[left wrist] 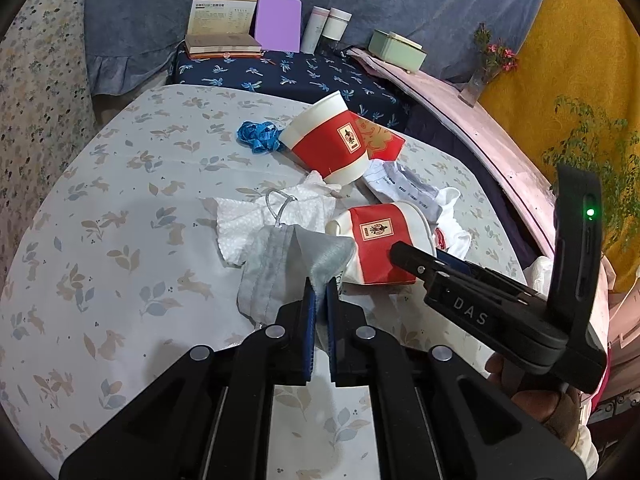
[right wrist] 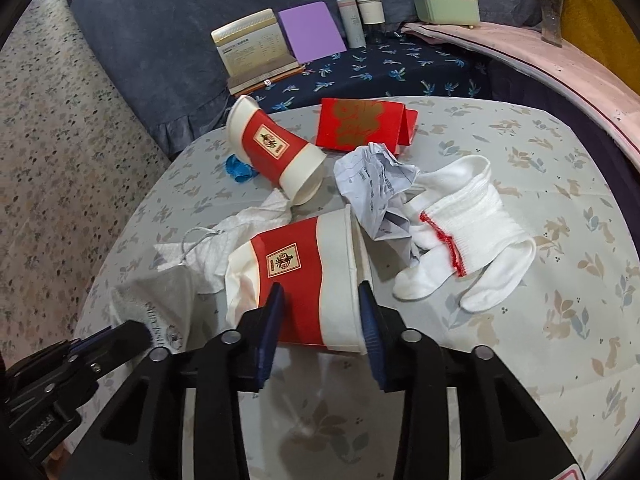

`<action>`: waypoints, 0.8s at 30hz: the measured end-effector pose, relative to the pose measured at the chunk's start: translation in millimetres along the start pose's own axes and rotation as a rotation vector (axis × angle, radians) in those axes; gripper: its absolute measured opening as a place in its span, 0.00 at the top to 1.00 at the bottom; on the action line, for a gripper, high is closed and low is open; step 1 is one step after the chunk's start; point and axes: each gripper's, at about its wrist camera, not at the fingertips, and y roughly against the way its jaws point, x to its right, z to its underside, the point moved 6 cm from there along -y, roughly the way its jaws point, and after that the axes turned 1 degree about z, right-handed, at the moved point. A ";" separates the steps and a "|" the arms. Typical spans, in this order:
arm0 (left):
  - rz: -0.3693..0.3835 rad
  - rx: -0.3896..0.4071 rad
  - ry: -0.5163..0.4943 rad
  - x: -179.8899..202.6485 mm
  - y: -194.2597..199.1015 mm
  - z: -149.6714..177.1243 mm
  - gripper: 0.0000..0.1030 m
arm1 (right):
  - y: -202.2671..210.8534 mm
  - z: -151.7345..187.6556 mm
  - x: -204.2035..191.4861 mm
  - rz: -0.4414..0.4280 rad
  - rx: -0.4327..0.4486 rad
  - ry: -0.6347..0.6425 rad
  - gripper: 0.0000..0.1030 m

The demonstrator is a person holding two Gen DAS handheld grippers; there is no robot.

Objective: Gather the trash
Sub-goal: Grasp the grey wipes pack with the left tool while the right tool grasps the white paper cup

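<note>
Left gripper (left wrist: 319,292) clamped on face mask (left wrist: 280,268); right gripper (right wrist: 322,304) pinching squashed paper cup (right wrist: 304,276), its inside hidden; second cup (right wrist: 276,150) tipped over.

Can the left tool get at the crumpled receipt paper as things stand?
Probably not. The left tool is shut on the face mask, and the squashed cup gripped by the right tool lies between it and the crumpled paper.

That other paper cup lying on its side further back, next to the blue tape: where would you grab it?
I'd take the far paper cup across its red middle band, coming from above with one finger on each side. It lies tipped over, so the round wall faces up, and the band is stiffer than the open rim, which would probably crumple.
</note>
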 end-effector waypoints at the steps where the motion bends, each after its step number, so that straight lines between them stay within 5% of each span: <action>1: 0.000 -0.001 -0.001 0.6 0.3 0.5 0.96 | 2.6 0.4 -1.7 -0.012 0.003 -0.002 0.74; 9: 0.009 0.011 -0.023 13.9 10.5 0.3 0.96 | 41.6 -1.9 -12.2 -0.076 0.080 -0.012 0.96; 24: 0.083 0.050 -0.158 89.1 31.6 -10.2 0.96 | 140.5 -13.4 34.2 -0.008 0.285 -0.079 0.96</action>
